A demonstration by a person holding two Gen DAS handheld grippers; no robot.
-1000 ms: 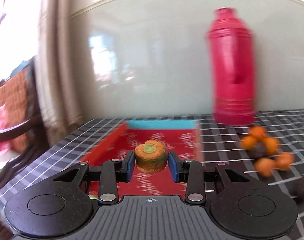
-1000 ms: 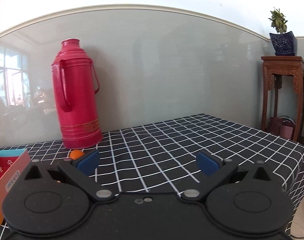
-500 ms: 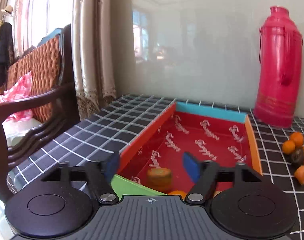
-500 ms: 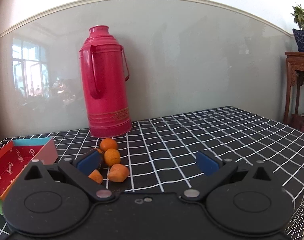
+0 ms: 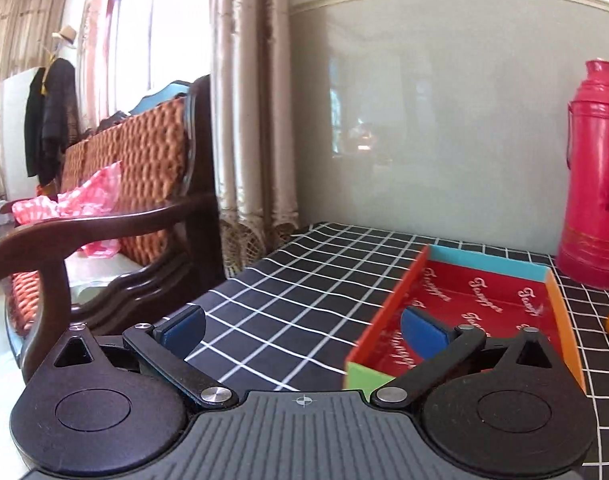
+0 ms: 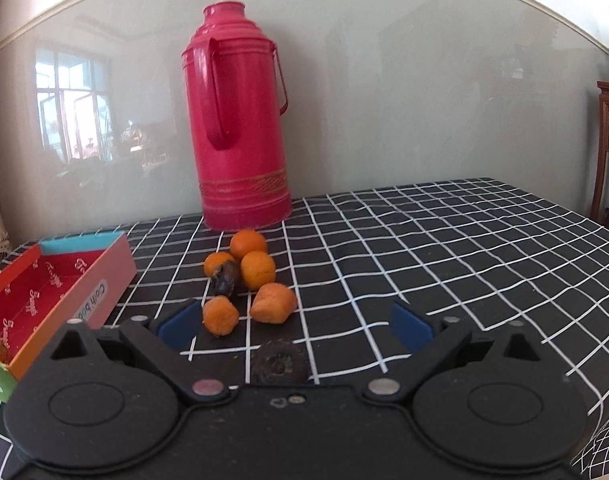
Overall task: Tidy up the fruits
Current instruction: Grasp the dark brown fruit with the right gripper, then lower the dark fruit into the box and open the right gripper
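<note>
Lying clustered, small orange fruits (image 6: 248,244) around a dark one (image 6: 225,278); both claws apart.

A table (image 6: 444,240) covered in black cloth with a white grid carries everything. A red thermos (image 6: 238,120) stands upright on it near the wall. Just in front of the thermos lies a cluster of orange fruits (image 6: 246,276) around a dark one (image 6: 226,278). Nearer still than the cluster lies a dark round piece (image 6: 279,362). Left of the thermos sits a red-lined box (image 6: 104,276), lengthwise toward the wall.
</note>
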